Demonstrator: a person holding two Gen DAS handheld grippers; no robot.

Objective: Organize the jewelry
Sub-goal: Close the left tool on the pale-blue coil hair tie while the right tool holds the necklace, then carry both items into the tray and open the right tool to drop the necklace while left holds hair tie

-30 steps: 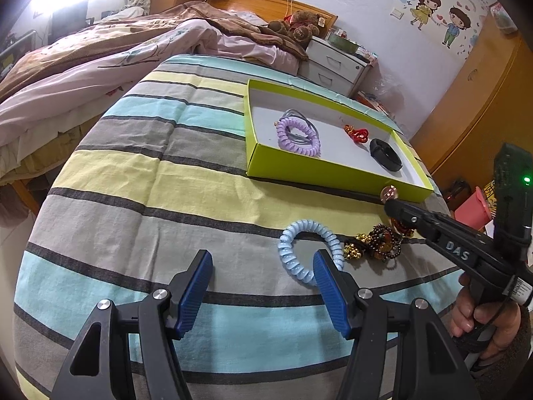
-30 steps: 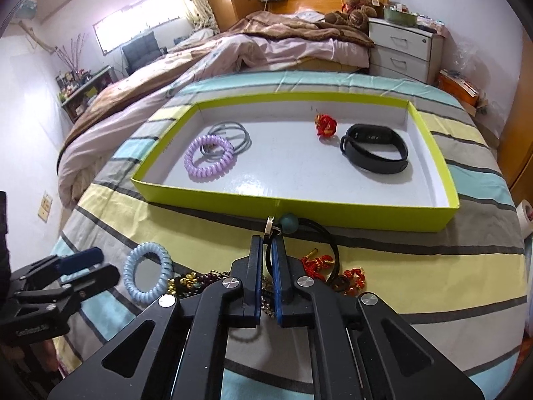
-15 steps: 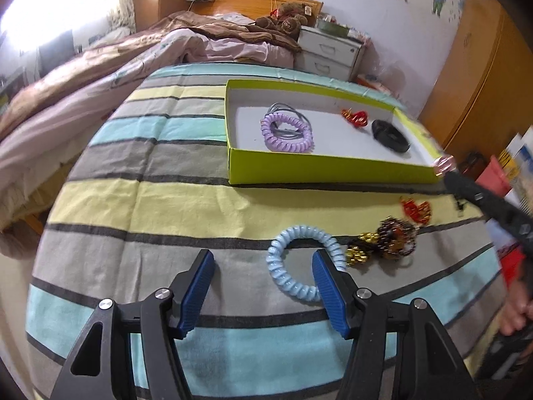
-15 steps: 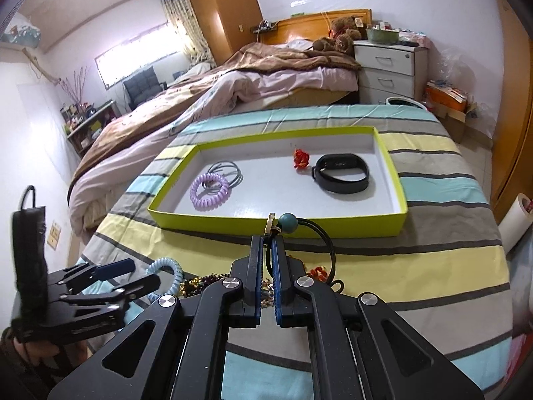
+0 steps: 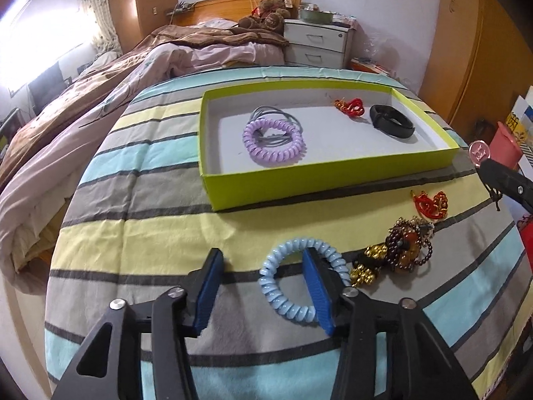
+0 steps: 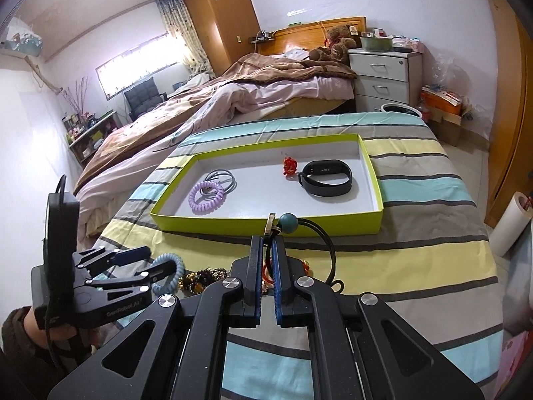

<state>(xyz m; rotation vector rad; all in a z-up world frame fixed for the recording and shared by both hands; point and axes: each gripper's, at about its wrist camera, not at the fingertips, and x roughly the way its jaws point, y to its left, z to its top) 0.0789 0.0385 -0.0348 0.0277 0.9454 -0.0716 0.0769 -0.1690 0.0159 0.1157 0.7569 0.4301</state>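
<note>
The pale blue coiled plastic hair tie (image 5: 301,280) lies on the striped bedspread (image 5: 140,206), well short of the shallow lime-green cardboard tray (image 5: 319,180). The left gripper (image 5: 263,291) tilts steeply down over it, its jaws having just been closing: the right-hand blue pad sits inside the ring, the other pad out on the cloth, so the near-left arc of the coil lies between them without being pressed, and the gripper is not yet clamped. From the right wrist view, a hand (image 6: 43,333) in a dark sleeve holds this tool low at the left. Just beside the blue tie sits a heap of dark red and gold beaded bracelets (image 5: 396,256), with a small red knotted cord ornament (image 5: 431,203) past it. The right gripper (image 6: 265,246) points down at a gentler slope toward the tray's near wall, clenched on a black elastic cord with a teal bead (image 6: 288,222). In the tray rest a purple coiled hair tie (image 5: 273,141), thin grey elastic bands (image 5: 269,113), a red ornament (image 5: 351,106) and a black wristband (image 5: 393,125).
</note>
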